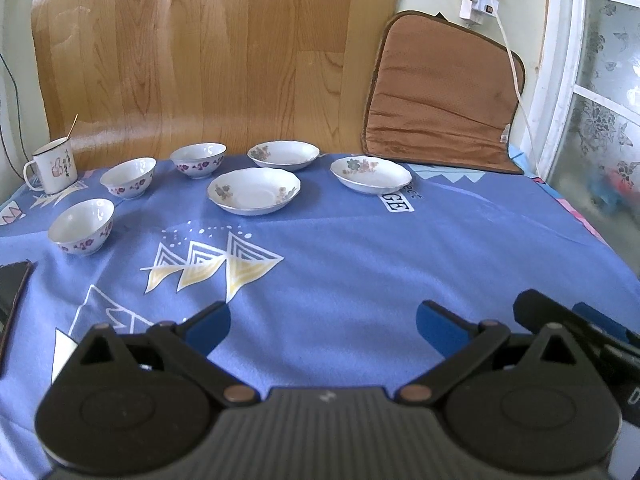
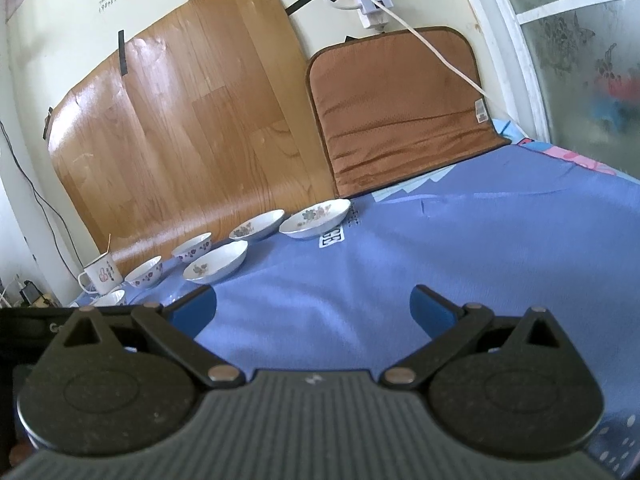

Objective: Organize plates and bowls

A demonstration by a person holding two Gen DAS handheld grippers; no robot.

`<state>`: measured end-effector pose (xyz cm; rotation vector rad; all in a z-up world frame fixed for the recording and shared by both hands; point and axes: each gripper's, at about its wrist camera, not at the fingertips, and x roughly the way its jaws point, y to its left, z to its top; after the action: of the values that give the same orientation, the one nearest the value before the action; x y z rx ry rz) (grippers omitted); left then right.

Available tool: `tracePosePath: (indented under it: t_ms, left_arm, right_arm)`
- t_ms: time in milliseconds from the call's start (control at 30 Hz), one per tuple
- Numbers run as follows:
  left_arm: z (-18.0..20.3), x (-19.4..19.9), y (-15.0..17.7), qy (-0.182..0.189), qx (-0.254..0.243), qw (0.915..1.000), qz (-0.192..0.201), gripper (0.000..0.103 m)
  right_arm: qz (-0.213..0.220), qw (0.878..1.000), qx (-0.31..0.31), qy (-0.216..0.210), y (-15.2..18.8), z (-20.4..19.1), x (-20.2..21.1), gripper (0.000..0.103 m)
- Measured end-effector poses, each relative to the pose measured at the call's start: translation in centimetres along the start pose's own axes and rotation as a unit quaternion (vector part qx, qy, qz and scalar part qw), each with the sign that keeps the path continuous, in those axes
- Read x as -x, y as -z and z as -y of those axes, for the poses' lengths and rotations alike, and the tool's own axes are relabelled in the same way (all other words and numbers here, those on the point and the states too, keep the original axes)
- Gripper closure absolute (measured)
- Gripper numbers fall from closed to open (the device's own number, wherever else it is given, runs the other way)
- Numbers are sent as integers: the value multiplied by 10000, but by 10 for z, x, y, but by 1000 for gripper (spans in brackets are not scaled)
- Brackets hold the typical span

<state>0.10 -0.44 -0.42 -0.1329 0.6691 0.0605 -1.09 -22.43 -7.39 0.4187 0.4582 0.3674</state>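
Note:
Three white bowls with purple flowers stand on the blue cloth at the far left: the near bowl (image 1: 81,226), the middle bowl (image 1: 128,177) and the far bowl (image 1: 198,160). Three flowered plates lie apart to their right: the near plate (image 1: 253,190), the back plate (image 1: 283,154) and the right plate (image 1: 370,174). My left gripper (image 1: 323,326) is open and empty, well short of them. My right gripper (image 2: 314,310) is open and empty; its view shows the right plate (image 2: 315,219), the near plate (image 2: 216,267) and the back plate (image 2: 257,225) far ahead to the left.
An enamel mug (image 1: 54,166) with a stick in it stands at the far left. A dark phone (image 1: 12,294) lies at the left edge. A brown cushion (image 1: 440,96) and a wood-pattern sheet (image 1: 208,56) lean on the wall. A power cable (image 1: 516,80) hangs at right.

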Motion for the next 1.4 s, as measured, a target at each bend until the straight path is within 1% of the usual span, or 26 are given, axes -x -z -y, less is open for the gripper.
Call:
tracePosePath:
  t_ms: [133, 633, 900, 1133, 1200, 1400]
  left_arm:
    - [0, 0, -1, 23, 49, 10000, 2, 0]
    - [-1, 0, 1, -44, -47, 10000, -16, 0]
    - [0, 3, 5, -46, -152, 9999, 48, 0]
    - [-3, 6, 3, -3, -115, 9999, 86, 0]
    - [-5, 9, 4, -3, -93, 9999, 124, 0]
    - [-10, 16, 6, -14, -15, 9998, 216, 0]
  right_arm:
    - [-2, 10000, 6, -9, 0, 0, 0, 0]
    - [-32, 10000, 21, -35, 0, 0, 0, 1]
    - [-10, 10000, 43, -51, 0, -2, -1, 2]
    - [8, 9999, 90, -99, 1, -5, 1, 7]
    - [-6, 9999, 102, -113, 1, -6, 2, 13]
    - [11, 9997, 182, -162, 1, -12, 6, 14]
